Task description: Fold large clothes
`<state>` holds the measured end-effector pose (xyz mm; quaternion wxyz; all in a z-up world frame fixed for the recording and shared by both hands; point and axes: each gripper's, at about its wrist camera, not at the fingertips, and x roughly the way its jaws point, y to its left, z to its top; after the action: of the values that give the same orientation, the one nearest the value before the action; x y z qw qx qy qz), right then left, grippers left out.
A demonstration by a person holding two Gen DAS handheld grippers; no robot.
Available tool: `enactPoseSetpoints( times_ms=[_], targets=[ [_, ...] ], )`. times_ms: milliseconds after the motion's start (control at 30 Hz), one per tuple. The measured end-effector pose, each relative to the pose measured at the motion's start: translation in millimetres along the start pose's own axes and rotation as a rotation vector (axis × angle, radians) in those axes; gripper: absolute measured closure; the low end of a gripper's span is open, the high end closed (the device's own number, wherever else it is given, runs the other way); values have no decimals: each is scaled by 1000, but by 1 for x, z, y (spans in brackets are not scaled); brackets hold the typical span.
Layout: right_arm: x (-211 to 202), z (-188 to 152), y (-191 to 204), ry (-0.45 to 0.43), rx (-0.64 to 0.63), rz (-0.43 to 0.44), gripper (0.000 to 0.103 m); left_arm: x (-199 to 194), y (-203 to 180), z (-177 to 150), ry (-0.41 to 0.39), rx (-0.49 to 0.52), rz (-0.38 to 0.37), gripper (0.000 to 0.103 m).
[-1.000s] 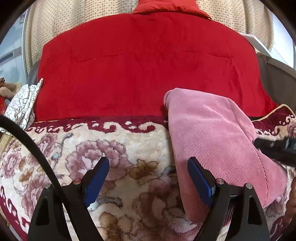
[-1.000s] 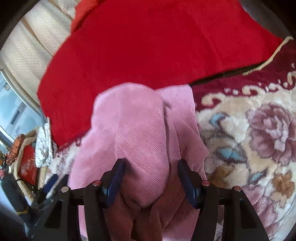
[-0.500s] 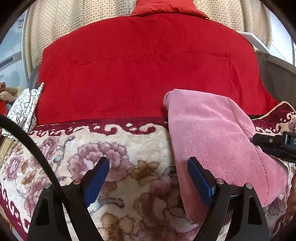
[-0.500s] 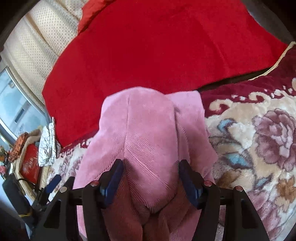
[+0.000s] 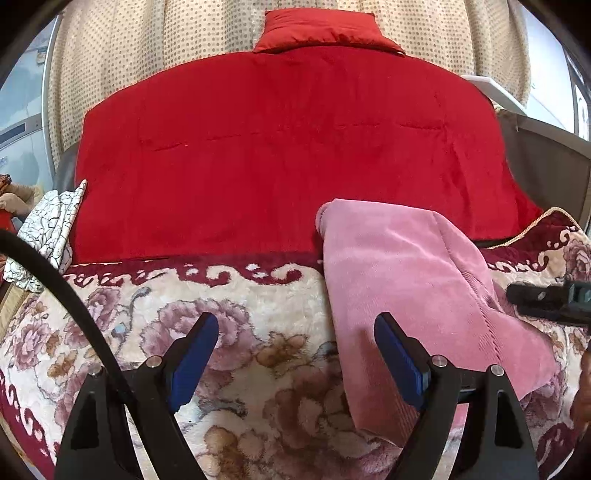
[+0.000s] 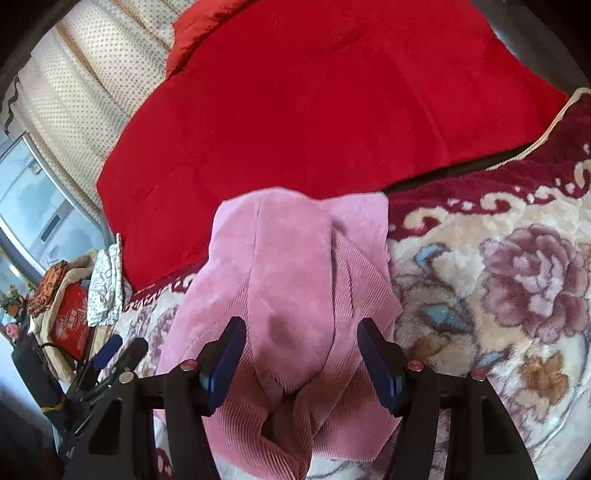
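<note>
A pink corduroy garment (image 5: 410,291) lies folded into a long strip on a floral blanket (image 5: 229,325); its far end touches a red quilt. My left gripper (image 5: 295,350) is open and empty above the blanket, its right finger over the garment's left edge. My right gripper (image 6: 299,358) is open, its fingers standing either side of a raised fold of the garment (image 6: 291,291) without closing on it. The right gripper's tip shows at the right edge of the left wrist view (image 5: 546,299). The left gripper shows at lower left of the right wrist view (image 6: 110,362).
A red quilt (image 5: 288,155) covers the far half of the bed, with a red pillow (image 5: 325,29) against a dotted curtain. A black-and-white patterned cloth (image 5: 51,225) lies at the left bed edge. Boxes and clutter (image 6: 62,306) stand beside the bed.
Both grippers have pulled back and risen slightly, so more quilt, pillow and curtain show. The garment lies the same. Both stay open.
</note>
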<state>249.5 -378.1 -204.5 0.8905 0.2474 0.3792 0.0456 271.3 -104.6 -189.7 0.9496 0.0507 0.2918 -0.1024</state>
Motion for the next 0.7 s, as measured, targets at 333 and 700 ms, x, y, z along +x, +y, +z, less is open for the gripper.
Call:
enactPoseSetpoints(
  times_ms=[333,700],
  targets=[
    [27,-9,-1,87,-32,-32,36,7,-10,-7,34,48,-1,16],
    [1,1,6,-33,-52,-16,36,5,-11,-7,30,57,11,16]
  ],
)
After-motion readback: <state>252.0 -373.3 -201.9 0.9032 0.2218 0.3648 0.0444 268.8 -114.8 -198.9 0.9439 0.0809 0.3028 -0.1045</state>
